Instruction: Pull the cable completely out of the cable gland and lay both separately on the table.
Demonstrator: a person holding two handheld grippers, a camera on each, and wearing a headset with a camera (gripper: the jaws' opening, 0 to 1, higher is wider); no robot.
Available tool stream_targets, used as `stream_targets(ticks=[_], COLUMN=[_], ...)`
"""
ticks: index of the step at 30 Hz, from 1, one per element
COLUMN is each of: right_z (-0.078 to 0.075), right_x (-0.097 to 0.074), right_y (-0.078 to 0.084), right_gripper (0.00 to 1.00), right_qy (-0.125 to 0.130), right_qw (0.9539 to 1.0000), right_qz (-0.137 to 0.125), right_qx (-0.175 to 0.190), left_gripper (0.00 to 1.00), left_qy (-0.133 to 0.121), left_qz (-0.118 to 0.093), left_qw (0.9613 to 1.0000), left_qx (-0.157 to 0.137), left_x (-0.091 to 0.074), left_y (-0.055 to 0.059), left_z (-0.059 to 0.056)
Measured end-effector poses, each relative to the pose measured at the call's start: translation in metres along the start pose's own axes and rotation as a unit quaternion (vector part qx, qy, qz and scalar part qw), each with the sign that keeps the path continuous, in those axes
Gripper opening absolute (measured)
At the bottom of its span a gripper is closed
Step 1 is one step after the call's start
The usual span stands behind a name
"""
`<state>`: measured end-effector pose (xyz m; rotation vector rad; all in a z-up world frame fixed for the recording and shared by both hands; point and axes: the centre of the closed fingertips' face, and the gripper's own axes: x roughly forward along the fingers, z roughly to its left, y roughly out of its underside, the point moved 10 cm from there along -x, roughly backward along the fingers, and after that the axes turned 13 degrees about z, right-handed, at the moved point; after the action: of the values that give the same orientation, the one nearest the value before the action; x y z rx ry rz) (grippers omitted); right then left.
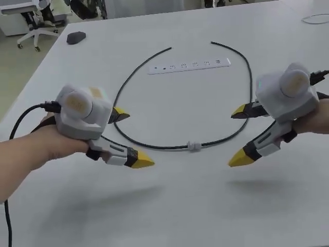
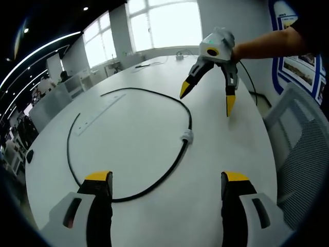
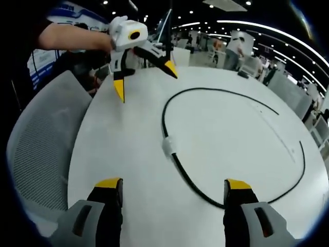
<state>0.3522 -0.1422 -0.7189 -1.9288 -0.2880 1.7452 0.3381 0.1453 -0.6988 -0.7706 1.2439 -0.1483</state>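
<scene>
A long black cable lies in an open loop on the white table, threaded through a small white cable gland at the loop's near side. The gland and the cable lie ahead of my left gripper, which is open and empty. My left gripper hovers left of the gland. My right gripper hovers to its right, open and empty. Beyond its own tips the right gripper faces the gland and the cable.
A white power strip lies inside the cable loop at the back. A dark mouse-like object sits at the far left of the table. A mesh chair stands at the table's edge. An office chair stands off the table's far left.
</scene>
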Motion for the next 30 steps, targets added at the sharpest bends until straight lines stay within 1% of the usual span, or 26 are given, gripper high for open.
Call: stream_targets(ticks=[2, 5, 6, 7, 8, 9, 13, 16, 17, 18, 19, 20, 21, 22, 24, 26, 27, 29, 30], right_z=[0.000, -0.001, -0.001, -0.001, -0.002, -0.002, -0.002, -0.004, -0.004, -0.005, -0.005, -0.005, -0.007, -0.008, -0.011, -0.013, -0.014, -0.016, -0.015], right_x=[0.004, 0.011, 0.013, 0.014, 0.016, 0.018, 0.026, 0.031, 0.033, 0.035, 0.037, 0.038, 0.040, 0.042, 0.044, 0.045, 0.047, 0.050, 0.051], right_y=[0.000, -0.004, -0.005, -0.007, -0.010, -0.012, -0.019, -0.024, -0.026, -0.027, -0.028, -0.028, -0.029, -0.029, -0.030, -0.031, -0.031, -0.032, -0.033], right_gripper=[0.75, 0.71, 0.71, 0.72, 0.71, 0.70, 0.58, 0.54, 0.51, 0.49, 0.45, 0.42, 0.40, 0.38, 0.32, 0.25, 0.22, 0.23, 0.22], right_qy=[-0.002, -0.006, -0.006, -0.006, -0.007, -0.009, -0.014, -0.012, -0.019, -0.019, -0.021, -0.022, -0.020, -0.019, -0.018, -0.017, -0.019, -0.025, -0.038], right_qw=[1.0000, 1.0000, 0.9999, 0.9998, 0.9997, 0.9996, 0.9994, 0.9995, 0.9992, 0.9992, 0.9993, 0.9993, 0.9992, 0.9992, 0.9991, 0.9991, 0.9991, 0.9991, 0.9986], right_qz=[0.000, -0.006, -0.010, -0.018, -0.025, -0.028, -0.028, -0.028, -0.033, -0.033, -0.027, -0.025, -0.024, -0.024, -0.025, -0.026, -0.026, -0.029, -0.034], right_qx=[-0.002, -0.002, -0.002, -0.001, 0.002, 0.002, -0.014, -0.011, -0.010, -0.012, -0.016, -0.017, -0.023, -0.025, -0.028, -0.029, -0.027, -0.020, -0.012], left_gripper=[0.88, 0.87, 0.86, 0.82, 0.78, 0.76, 0.76, 0.76, 0.75, 0.74, 0.74, 0.76, 0.76, 0.76, 0.74, 0.75, 0.75, 0.77, 0.77], left_qy=[0.003, 0.008, 0.009, 0.009, 0.007, 0.006, 0.008, 0.008, 0.007, 0.007, 0.009, 0.017, 0.021, 0.020, 0.021, 0.022, 0.024, 0.023, 0.023], left_qz=[0.003, 0.004, 0.002, -0.006, -0.010, -0.014, -0.015, -0.016, -0.018, -0.024, -0.025, -0.021, -0.021, -0.018, -0.015, -0.019, -0.021, -0.020, -0.020], left_qw=[1.0000, 0.9999, 1.0000, 0.9999, 0.9998, 0.9996, 0.9995, 0.9994, 0.9993, 0.9990, 0.9989, 0.9986, 0.9986, 0.9989, 0.9989, 0.9987, 0.9985, 0.9984, 0.9985], left_qx=[0.006, 0.005, 0.000, -0.013, -0.018, -0.022, -0.026, -0.030, -0.033, -0.036, -0.038, -0.046, -0.044, -0.037, -0.038, -0.041, -0.045, -0.047, -0.046], left_x=[0.001, 0.001, 0.001, -0.001, -0.001, -0.002, -0.001, 0.001, 0.001, 0.002, 0.003, 0.004, 0.005, 0.006, 0.007, 0.008, 0.008, 0.009, 0.009], left_y=[0.000, 0.000, 0.000, -0.002, -0.003, -0.003, -0.003, -0.002, -0.003, -0.003, -0.003, -0.002, -0.002, -0.002, -0.001, -0.002, -0.002, -0.002, -0.002], left_z=[-0.004, -0.006, -0.006, -0.005, -0.004, -0.003, -0.003, -0.003, -0.003, -0.004, -0.004, -0.005, -0.006, -0.007, -0.006, -0.006, -0.005, -0.004, -0.004])
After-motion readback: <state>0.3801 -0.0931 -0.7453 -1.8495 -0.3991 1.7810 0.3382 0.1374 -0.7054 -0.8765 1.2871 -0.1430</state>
